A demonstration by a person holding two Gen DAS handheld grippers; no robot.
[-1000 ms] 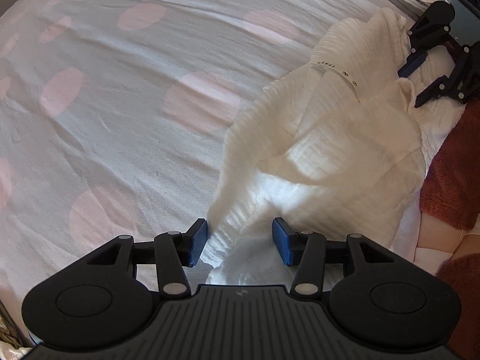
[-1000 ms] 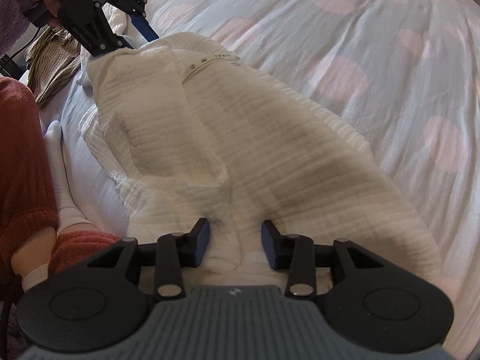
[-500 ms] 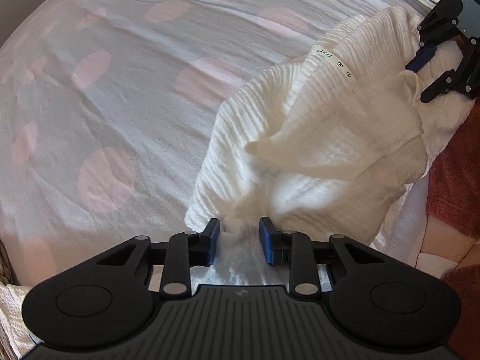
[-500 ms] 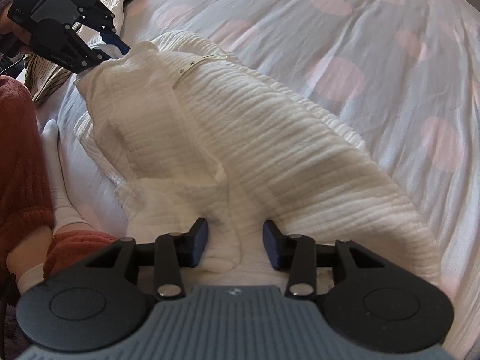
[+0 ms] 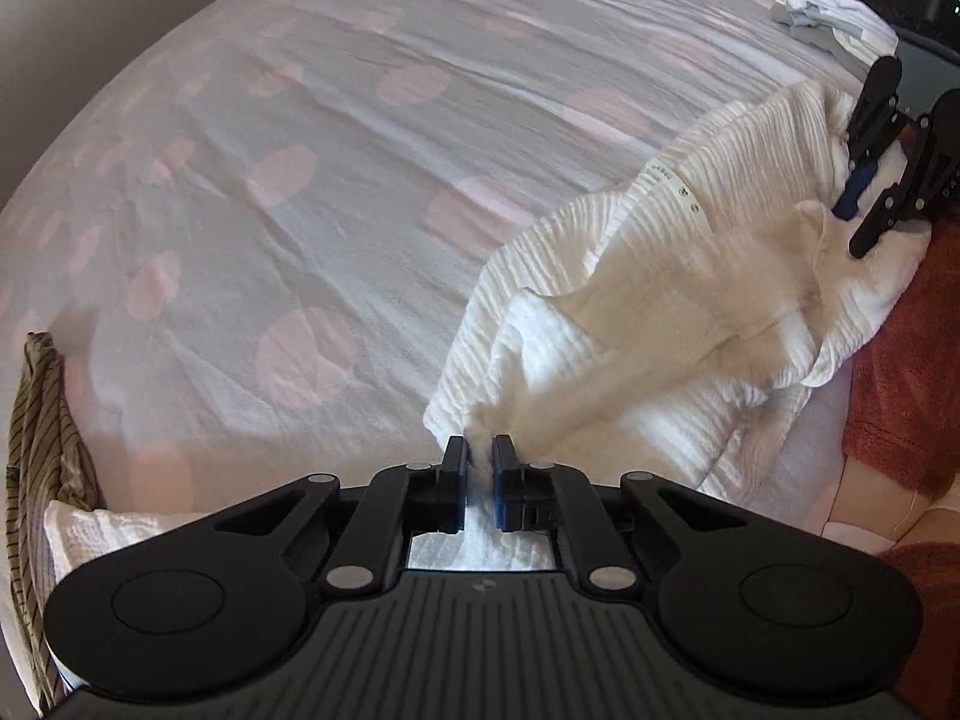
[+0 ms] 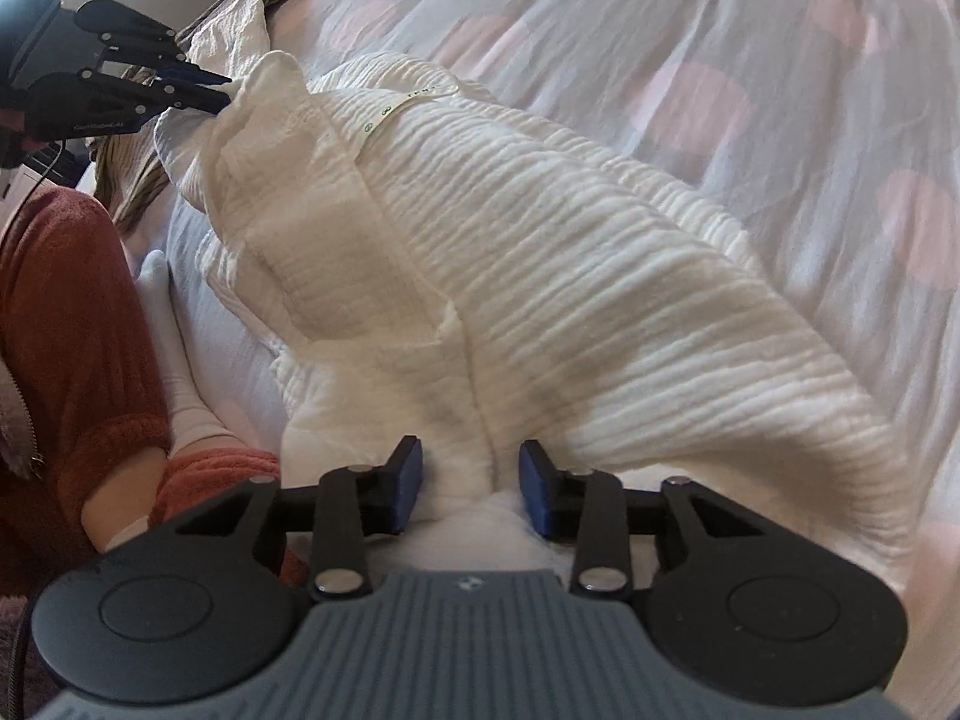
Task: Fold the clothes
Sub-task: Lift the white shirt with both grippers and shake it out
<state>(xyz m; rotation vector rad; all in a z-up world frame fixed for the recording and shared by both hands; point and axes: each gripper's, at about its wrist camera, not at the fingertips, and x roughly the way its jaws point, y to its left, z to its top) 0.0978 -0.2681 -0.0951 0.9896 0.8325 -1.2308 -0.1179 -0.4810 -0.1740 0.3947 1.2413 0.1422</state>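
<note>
A white crinkled garment (image 5: 672, 282) lies on the bed, also in the right wrist view (image 6: 540, 252). My left gripper (image 5: 479, 456) is shut on one corner of it and holds that edge lifted; it shows far left in the right wrist view (image 6: 225, 87). My right gripper (image 6: 470, 468) is open with the garment's other end bunched between its fingers; it appears at the right of the left wrist view (image 5: 864, 204). A label strip (image 6: 408, 105) runs across the garment.
The bed sheet (image 5: 300, 180) is pale with pink dots. A striped brown cloth (image 5: 42, 450) lies at the left edge. Folded clothes (image 5: 834, 6) are stacked at the far right. The person's rust-red clothing (image 6: 66, 324) and white sock (image 6: 180, 384) are close by.
My left gripper closed on the garment's corner and pulled back and up, stretching the cloth. My right gripper stayed open at the other end.
</note>
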